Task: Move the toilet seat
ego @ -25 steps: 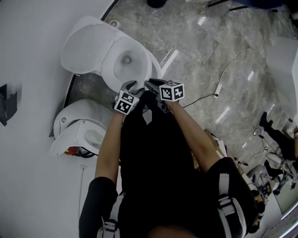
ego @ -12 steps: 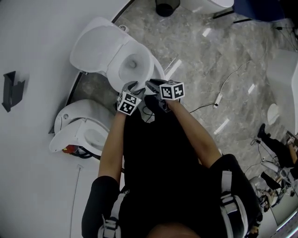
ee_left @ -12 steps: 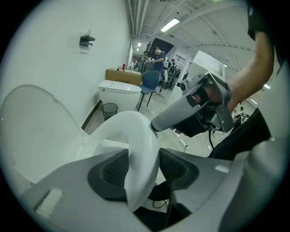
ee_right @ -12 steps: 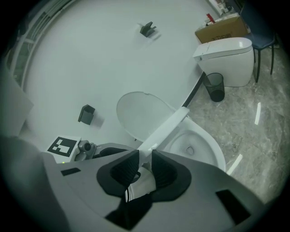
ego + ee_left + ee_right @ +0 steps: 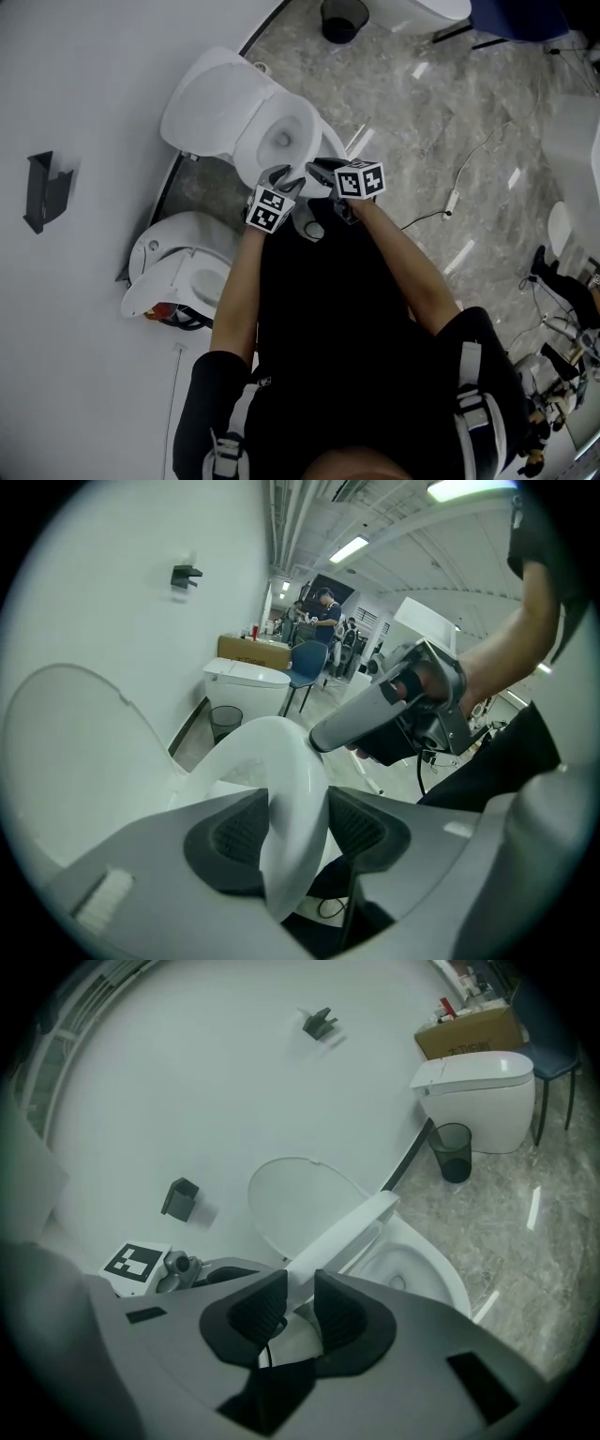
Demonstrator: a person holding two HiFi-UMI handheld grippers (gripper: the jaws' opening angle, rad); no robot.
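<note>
The white toilet (image 5: 281, 141) stands by the wall with its lid (image 5: 211, 103) raised. Its seat (image 5: 347, 1227) is lifted at a slant off the bowl (image 5: 412, 1269). My left gripper (image 5: 281, 192) is at the seat's front. Its jaws are closing, with the pads pressed on the thick white seat ring (image 5: 281, 761). My right gripper (image 5: 328, 178) sits just beside it, shut on the thin front edge of the seat. In the left gripper view the right gripper (image 5: 384, 714) shows close ahead.
A second toilet (image 5: 183, 267) stands to the left by the wall. A black bin (image 5: 342, 17) is at the top, cables (image 5: 455, 202) lie on the marble floor to the right, and a dark bracket (image 5: 47, 187) hangs on the wall. People (image 5: 319, 621) stand far off.
The head view has shifted, so the toilet sits further right and lower in the picture. Both grippers have stayed side by side at the seat's front.
</note>
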